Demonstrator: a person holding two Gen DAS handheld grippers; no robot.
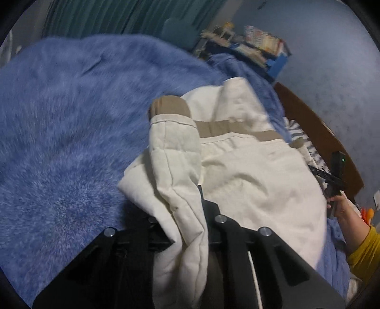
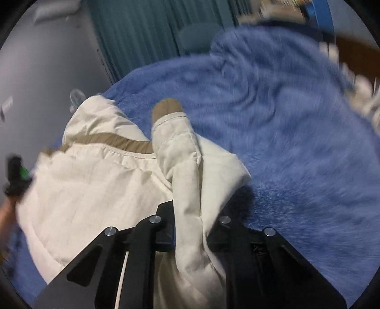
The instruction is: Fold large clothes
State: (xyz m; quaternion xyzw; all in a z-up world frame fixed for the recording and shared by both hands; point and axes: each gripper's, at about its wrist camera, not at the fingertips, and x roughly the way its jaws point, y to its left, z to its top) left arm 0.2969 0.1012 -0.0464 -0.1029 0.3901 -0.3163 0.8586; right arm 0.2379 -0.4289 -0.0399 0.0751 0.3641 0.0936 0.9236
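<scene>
A cream quilted jacket [image 1: 251,176] with tan trim lies spread on a fuzzy blue blanket [image 1: 59,133]. My left gripper [image 1: 186,214] is shut on one sleeve [image 1: 173,154], which runs away from the jaws to a tan cuff [image 1: 169,105]. In the right wrist view my right gripper [image 2: 190,214] is shut on the other sleeve [image 2: 178,152], whose tan cuff [image 2: 167,108] points away over the blanket [image 2: 296,142]. The jacket body [image 2: 95,185] lies to its left. Each view shows the other gripper at the picture's edge, held in a hand [image 1: 342,204].
A teal curtain [image 1: 123,16] hangs behind the bed. A cluttered shelf [image 1: 256,45] and a brown wooden bed edge [image 1: 315,123] lie to the right, with striped fabric [image 1: 299,135] beside it. A grey wall [image 2: 35,83] is left of the bed. A yellow sleeve [image 1: 365,252] covers the person's arm.
</scene>
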